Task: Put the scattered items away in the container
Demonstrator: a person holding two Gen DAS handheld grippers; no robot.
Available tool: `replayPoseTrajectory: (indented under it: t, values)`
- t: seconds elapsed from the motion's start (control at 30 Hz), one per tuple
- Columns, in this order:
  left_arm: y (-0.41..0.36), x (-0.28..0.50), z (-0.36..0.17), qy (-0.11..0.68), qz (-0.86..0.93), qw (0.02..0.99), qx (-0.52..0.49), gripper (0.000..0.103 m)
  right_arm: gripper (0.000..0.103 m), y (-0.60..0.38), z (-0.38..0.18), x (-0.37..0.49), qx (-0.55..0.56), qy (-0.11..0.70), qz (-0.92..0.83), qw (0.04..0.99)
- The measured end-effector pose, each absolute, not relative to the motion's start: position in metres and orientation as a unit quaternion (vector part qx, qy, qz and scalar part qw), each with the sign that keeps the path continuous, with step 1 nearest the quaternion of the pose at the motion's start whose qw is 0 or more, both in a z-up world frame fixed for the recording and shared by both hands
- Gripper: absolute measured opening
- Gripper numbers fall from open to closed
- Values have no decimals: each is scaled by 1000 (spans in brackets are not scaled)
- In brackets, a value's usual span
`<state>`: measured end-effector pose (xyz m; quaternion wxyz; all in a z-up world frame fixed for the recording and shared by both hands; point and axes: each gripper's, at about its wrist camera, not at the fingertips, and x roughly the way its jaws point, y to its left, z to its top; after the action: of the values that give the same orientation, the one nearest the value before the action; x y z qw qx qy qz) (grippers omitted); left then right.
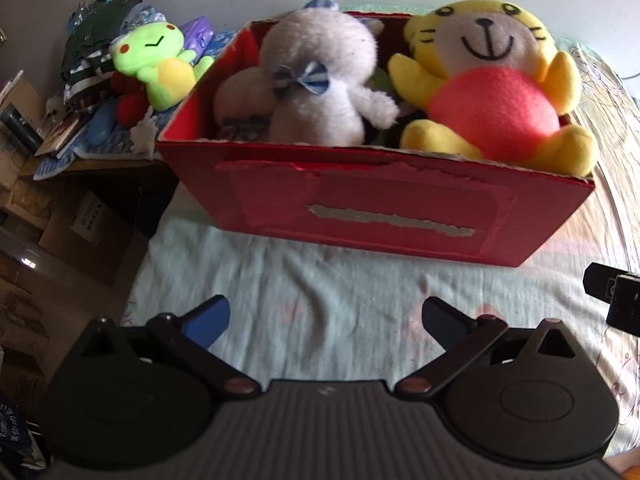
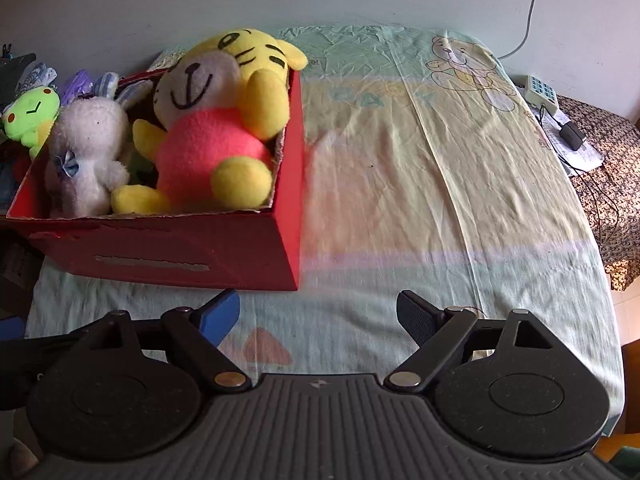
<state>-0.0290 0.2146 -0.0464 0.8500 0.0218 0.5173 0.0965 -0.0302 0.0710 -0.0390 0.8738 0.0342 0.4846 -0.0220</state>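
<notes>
A red cardboard box stands on the bed; it also shows in the right wrist view. Inside lie a yellow tiger plush with a pink belly and a white bunny plush with a blue bow. My left gripper is open and empty, low over the sheet in front of the box. My right gripper is open and empty, in front of the box's right corner. The right gripper's edge shows at the far right of the left wrist view.
A green frog plush sits on a cluttered side table left of the box, among clothes and books. A pastel bed sheet stretches right of the box. A remote and cables lie at the bed's right edge.
</notes>
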Motion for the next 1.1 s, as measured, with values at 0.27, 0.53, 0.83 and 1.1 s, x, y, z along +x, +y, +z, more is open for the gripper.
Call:
replayPoseTrajectory:
  t: [0.27, 0.53, 0.83, 1.1]
  values:
    - [257, -18, -36, 509, 77, 857, 24, 102, 88, 110, -38, -21, 35, 482, -34, 875]
    - [291, -7, -32, 493, 63, 867, 32, 102, 88, 138, -35, -15, 45, 476, -55, 876]
    - [306, 2, -27, 480, 20, 876, 43, 102, 88, 146, -29, -17, 59, 475, -88, 874]
    - [315, 8, -17, 471, -2, 882, 35, 102, 88, 150, -14, -6, 65, 466, -90, 878]
